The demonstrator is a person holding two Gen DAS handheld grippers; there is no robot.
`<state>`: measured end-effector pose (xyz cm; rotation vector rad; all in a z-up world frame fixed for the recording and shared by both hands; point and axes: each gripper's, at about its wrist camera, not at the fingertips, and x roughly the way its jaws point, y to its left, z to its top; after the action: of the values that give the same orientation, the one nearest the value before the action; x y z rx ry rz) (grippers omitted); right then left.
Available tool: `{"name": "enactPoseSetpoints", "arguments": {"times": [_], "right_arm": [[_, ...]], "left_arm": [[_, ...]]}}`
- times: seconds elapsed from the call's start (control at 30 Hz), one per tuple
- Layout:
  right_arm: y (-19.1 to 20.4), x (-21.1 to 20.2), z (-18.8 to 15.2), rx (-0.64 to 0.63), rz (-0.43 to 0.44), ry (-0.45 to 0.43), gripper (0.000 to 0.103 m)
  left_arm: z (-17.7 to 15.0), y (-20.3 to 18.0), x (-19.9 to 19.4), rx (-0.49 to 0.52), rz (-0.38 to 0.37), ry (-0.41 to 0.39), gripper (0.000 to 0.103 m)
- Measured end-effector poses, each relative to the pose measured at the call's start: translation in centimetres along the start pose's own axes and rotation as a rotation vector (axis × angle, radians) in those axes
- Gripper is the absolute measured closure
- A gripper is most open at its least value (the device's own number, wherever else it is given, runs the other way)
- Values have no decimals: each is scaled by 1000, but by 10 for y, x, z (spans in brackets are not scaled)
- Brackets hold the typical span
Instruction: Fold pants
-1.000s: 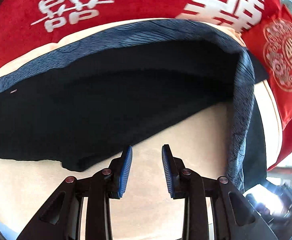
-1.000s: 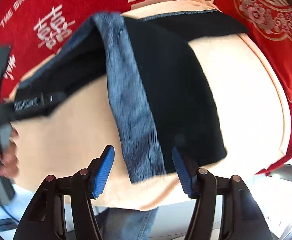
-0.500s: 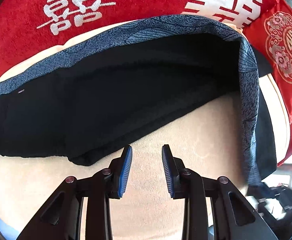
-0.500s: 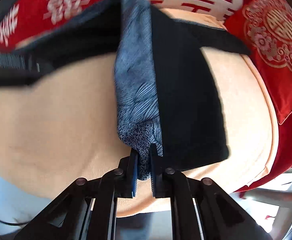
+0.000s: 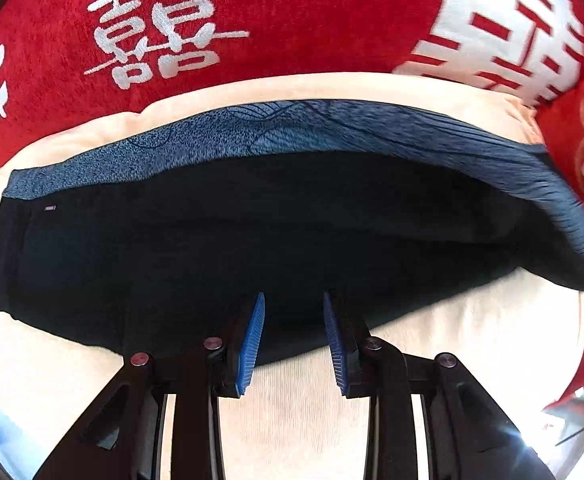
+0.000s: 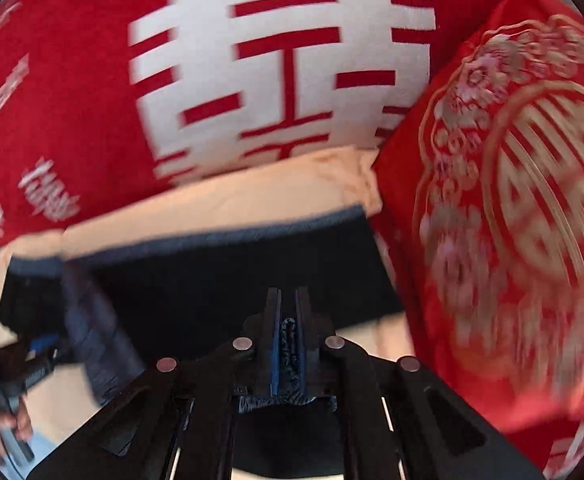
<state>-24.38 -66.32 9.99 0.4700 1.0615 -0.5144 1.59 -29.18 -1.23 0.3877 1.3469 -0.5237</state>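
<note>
My right gripper (image 6: 287,340) pinching the patterned edge of the pants (image 5: 251,240), my left gripper (image 5: 294,340) hovering parted and empty, pants lying on the cream cushion (image 5: 432,360)

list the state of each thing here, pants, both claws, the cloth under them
pants: partly folded, one patterned edge lifted
right claw: shut on the patterned fabric of the pants
left claw: open, empty, over the near edge of the pants
cream cloth: spread flat under the pants
</note>
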Motion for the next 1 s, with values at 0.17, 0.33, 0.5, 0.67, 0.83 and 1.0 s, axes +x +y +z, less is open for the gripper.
{"name": "enactPoseSetpoints", "arguments": {"times": [0.17,0.33,0.5,0.67,0.83,1.0], "right_arm": [[-24,62,49,28,-18,13,92],[-42,82,60,113,-6,24,62],[-49,36,3,197,113,18,56],[-72,56,-66,427,130,149,56],[-92,87,-70,571,190,121,95],[-71,55,-37,415,240,13,96]], "left_arm": [[22,1,14,-76,53,-7,70],[35,-5,37,-87,95,19,70],[37,-10,43,-63,124,8,70],[37,-13,44,-42,139,8,70],[32,-28,42,-12,164,1,70],[37,-30,21,-47,172,-31,70]]}}
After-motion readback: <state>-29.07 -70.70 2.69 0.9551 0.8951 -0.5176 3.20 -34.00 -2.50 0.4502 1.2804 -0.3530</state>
